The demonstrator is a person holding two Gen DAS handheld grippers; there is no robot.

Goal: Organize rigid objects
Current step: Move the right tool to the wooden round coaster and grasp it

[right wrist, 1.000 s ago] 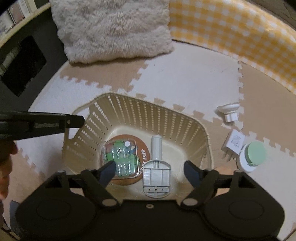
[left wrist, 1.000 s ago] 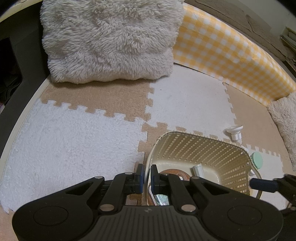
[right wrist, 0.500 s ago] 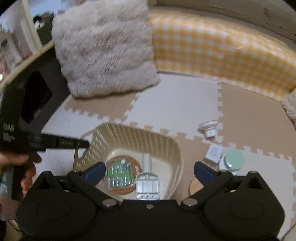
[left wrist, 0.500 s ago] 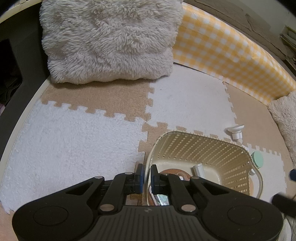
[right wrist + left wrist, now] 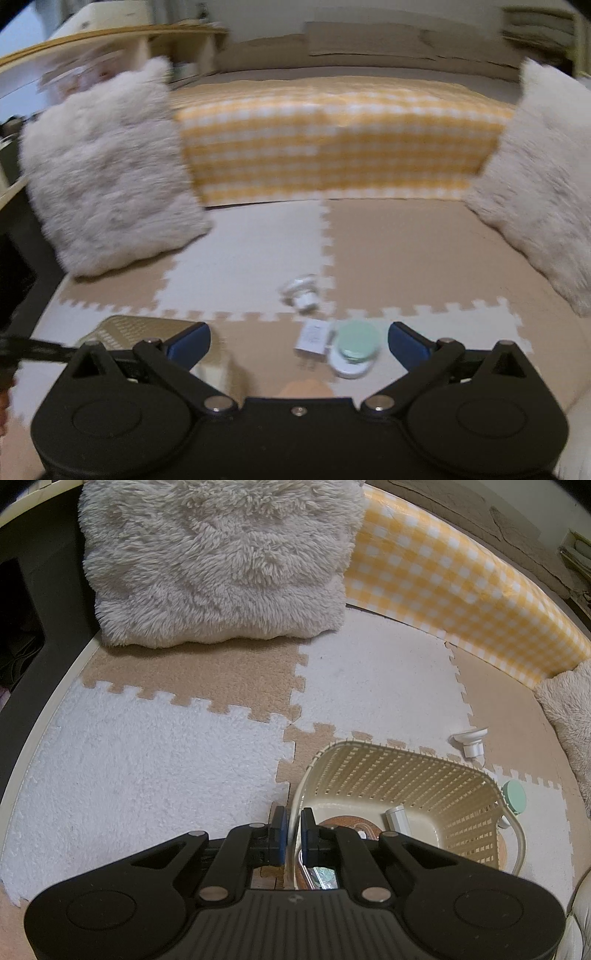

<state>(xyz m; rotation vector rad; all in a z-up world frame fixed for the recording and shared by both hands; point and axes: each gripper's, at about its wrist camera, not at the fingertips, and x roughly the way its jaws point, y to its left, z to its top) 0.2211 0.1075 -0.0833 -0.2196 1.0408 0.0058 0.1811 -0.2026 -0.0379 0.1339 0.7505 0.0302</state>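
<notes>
My left gripper [image 5: 293,834] is clamping the basket [image 5: 373,771] rim on the foam mat [image 5: 147,757]. My right gripper [image 5: 299,341] is spread wide, empty, hovering over the green-lidded jar [image 5: 356,347] beside the white charger [image 5: 312,338].

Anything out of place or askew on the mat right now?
Three small things lie loose on the foam mat outside the basket: a white plug adapter, a mint-lidded round container touching it, and a white fitting on its side. The left gripper is clamped on the basket's rim. Nothing looks spilled or damaged.
</notes>
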